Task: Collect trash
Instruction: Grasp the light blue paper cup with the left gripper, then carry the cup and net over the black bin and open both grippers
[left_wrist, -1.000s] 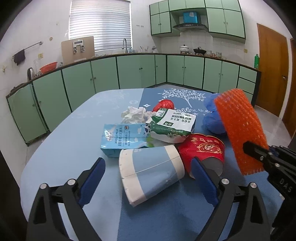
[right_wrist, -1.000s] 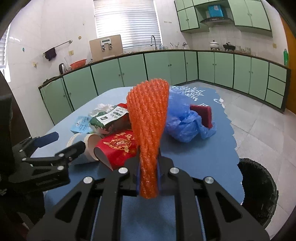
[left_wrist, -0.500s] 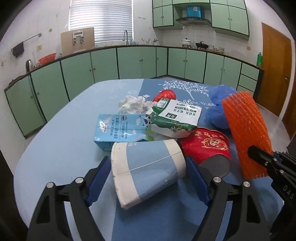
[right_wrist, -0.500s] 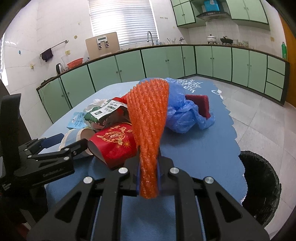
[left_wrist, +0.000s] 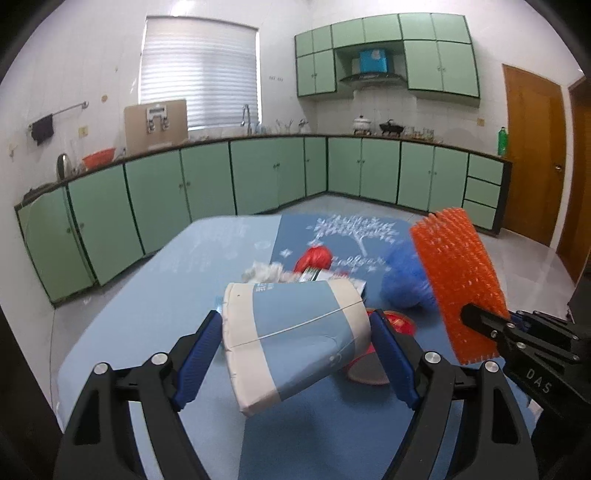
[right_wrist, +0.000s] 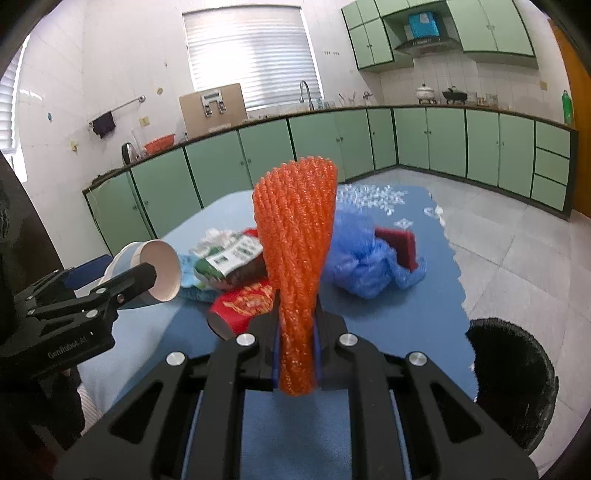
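Observation:
A blue-and-white paper cup (left_wrist: 295, 332) lies sideways between the blue pads of my left gripper (left_wrist: 295, 321), which is shut on it and holds it above the blue table (left_wrist: 147, 314). In the right wrist view the cup (right_wrist: 162, 269) hangs at the left with its white mouth facing the camera. My right gripper (right_wrist: 297, 325) is shut on an orange foam net (right_wrist: 295, 240) that stands up from its jaws. The net (left_wrist: 458, 273) also shows at the right of the left wrist view. A black trash bin (right_wrist: 517, 369) stands on the floor beside the table's right edge.
More trash lies mid-table: a red paper cup (right_wrist: 247, 302) on its side, a green-and-white packet (right_wrist: 229, 258), a crumpled blue plastic bag (right_wrist: 362, 258), a red sponge (right_wrist: 399, 243) and white tissue (left_wrist: 264, 273). Green cabinets line the far walls.
My left gripper closed onto the paper cup and raised it off the table. The right gripper rose slightly with the orange net still in it.

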